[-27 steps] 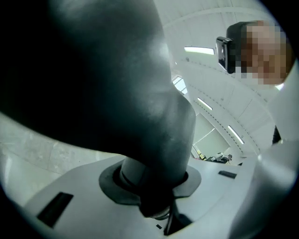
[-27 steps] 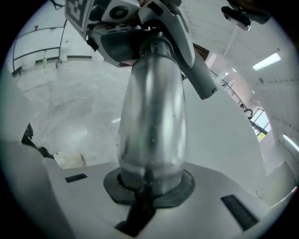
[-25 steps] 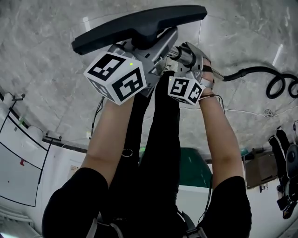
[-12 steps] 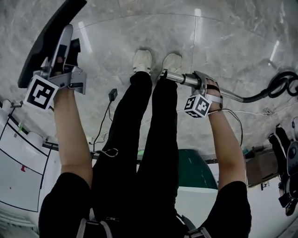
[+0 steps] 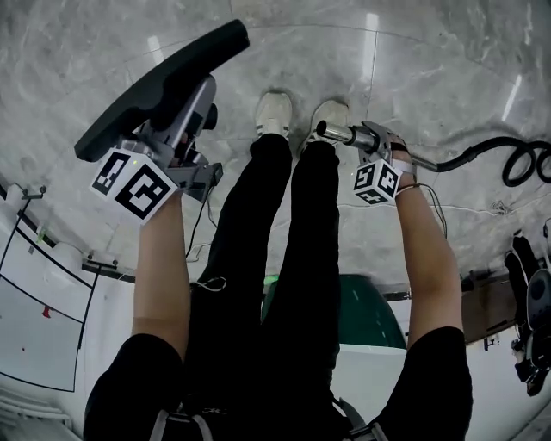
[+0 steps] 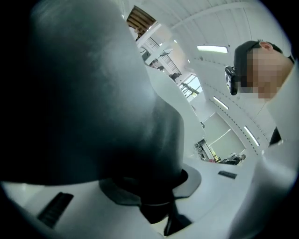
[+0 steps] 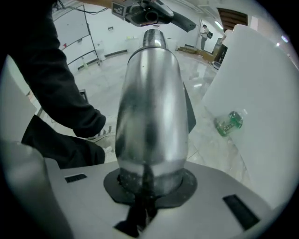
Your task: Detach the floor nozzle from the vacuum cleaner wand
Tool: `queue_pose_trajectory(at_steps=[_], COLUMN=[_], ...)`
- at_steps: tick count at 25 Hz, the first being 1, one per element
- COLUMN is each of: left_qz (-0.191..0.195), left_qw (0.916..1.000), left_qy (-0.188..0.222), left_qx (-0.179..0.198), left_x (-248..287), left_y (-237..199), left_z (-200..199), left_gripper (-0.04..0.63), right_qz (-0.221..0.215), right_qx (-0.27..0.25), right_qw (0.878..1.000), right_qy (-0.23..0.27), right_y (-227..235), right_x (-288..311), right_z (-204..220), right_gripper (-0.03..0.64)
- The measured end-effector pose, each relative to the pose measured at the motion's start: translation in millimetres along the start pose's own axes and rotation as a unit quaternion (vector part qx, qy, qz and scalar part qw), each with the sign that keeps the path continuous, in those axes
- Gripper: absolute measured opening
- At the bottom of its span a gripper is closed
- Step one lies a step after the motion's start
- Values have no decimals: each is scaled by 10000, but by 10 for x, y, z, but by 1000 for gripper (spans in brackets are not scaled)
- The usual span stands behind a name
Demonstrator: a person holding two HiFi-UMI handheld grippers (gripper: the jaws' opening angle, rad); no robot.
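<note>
The dark floor nozzle (image 5: 164, 82) hangs over the floor at the left of the head view, apart from the wand. My left gripper (image 5: 185, 121) is shut on its neck, and the dark nozzle body (image 6: 93, 93) fills most of the left gripper view. The silver wand (image 5: 344, 134) lies level at the right with its bare open end toward the shoes. My right gripper (image 5: 370, 139) is shut on it. In the right gripper view the wand (image 7: 150, 107) runs straight out from the pads, and the nozzle (image 7: 156, 11) shows small beyond its tip.
A person's black-clad legs and white shoes (image 5: 274, 112) stand between the two grippers. A black hose (image 5: 508, 151) coils from the wand at the right. A thin cable (image 5: 200, 226) trails on the marble floor. White panels (image 5: 34, 293) stand at the lower left. A green bottle (image 7: 229, 122) lies on the floor.
The nozzle, held close against the wand's end a second ago, has swung away to the left with my left gripper, then come partly back. The right gripper and wand have barely moved.
</note>
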State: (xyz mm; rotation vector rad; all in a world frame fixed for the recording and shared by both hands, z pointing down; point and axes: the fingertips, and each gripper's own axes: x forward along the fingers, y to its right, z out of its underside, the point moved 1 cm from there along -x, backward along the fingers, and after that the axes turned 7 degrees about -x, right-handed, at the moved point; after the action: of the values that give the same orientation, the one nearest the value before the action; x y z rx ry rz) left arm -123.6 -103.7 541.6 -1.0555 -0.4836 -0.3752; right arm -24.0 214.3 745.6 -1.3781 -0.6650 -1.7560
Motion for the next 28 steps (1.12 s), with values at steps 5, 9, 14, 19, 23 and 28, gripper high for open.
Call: queue_pose_trajectory(at_steps=[5, 9, 14, 19, 23, 28], left_qz=[165, 196, -1, -105, -94, 81], left_qw=[9985, 9969, 9933, 9922, 9919, 9916], left_qy=[-511, -757, -1142, -1237, -1265, -1292], left_qx=[-49, 55, 147, -97, -55, 48], left_x=[124, 117, 64, 36, 130, 192], left_y=[-56, -283, -782, -1040, -1093, -991], left_z=[315, 442, 650, 821, 870, 869], left_gripper=[120, 121, 121, 121, 121, 121], right_qz=[583, 485, 340, 228, 98, -332], right_qx=[-78, -124, -146, -210, -287, -192], right_qw=[9978, 9968, 9924, 9886, 9861, 9855], right_qy=[-301, -615, -1170, -1472, -1635, -1654], right_y=[275, 299, 300, 279, 247, 206], right_x=[627, 1184, 1794, 2032, 2200, 2259], right_z=[-189, -238, -109, -6, 52, 93], right_gripper=[55, 55, 55, 55, 57, 59])
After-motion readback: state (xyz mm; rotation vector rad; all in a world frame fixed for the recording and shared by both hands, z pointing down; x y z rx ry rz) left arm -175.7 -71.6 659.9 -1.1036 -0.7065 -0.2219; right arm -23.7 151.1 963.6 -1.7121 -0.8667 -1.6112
